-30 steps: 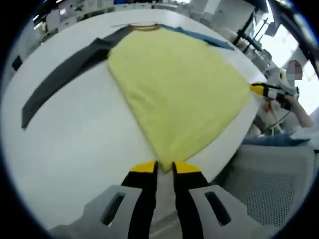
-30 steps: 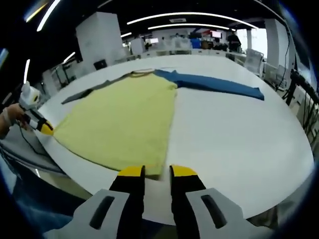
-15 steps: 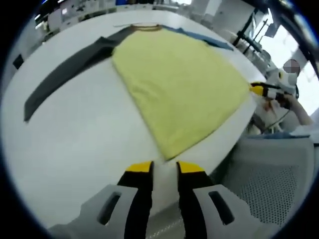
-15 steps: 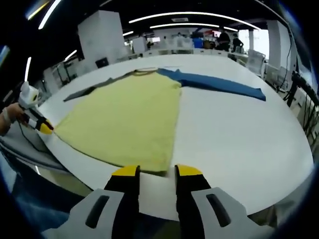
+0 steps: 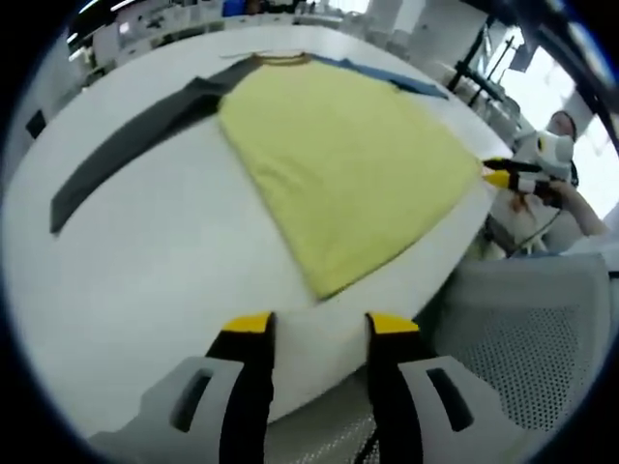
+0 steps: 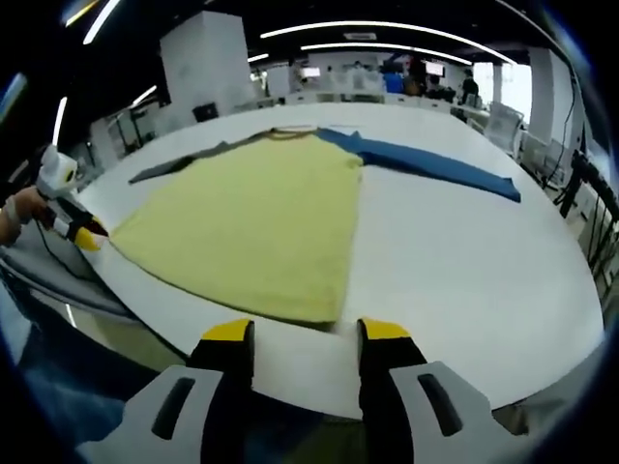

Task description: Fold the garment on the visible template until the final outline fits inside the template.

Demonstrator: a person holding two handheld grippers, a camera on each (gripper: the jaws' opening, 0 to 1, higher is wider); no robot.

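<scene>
A long-sleeved shirt lies flat on the white table [image 5: 145, 271], its yellow body [image 5: 338, 164] spread wide. One sleeve is grey [image 5: 126, 145], the other blue [image 5: 387, 72]. My left gripper [image 5: 319, 329] is open just short of one hem corner and touches no cloth. In the right gripper view the yellow body [image 6: 251, 222], blue sleeve [image 6: 435, 166] and grey sleeve [image 6: 179, 164] lie the same way. My right gripper [image 6: 307, 333] is open just off the other hem corner. Each gripper shows in the other's view: the right gripper [image 5: 513, 174], the left gripper [image 6: 73, 227].
The table's curved front edge [image 6: 290, 387] runs just before both grippers. A grey mesh chair [image 5: 522, 367] stands beside the table. A hand [image 6: 19, 208] holds the left gripper. Bare table top [image 6: 464, 261] lies to the right of the shirt. Desks and lamps fill the background.
Both grippers' jaws have spread wider and drawn back a little from the hem corners they were at. The shirt lies as before.
</scene>
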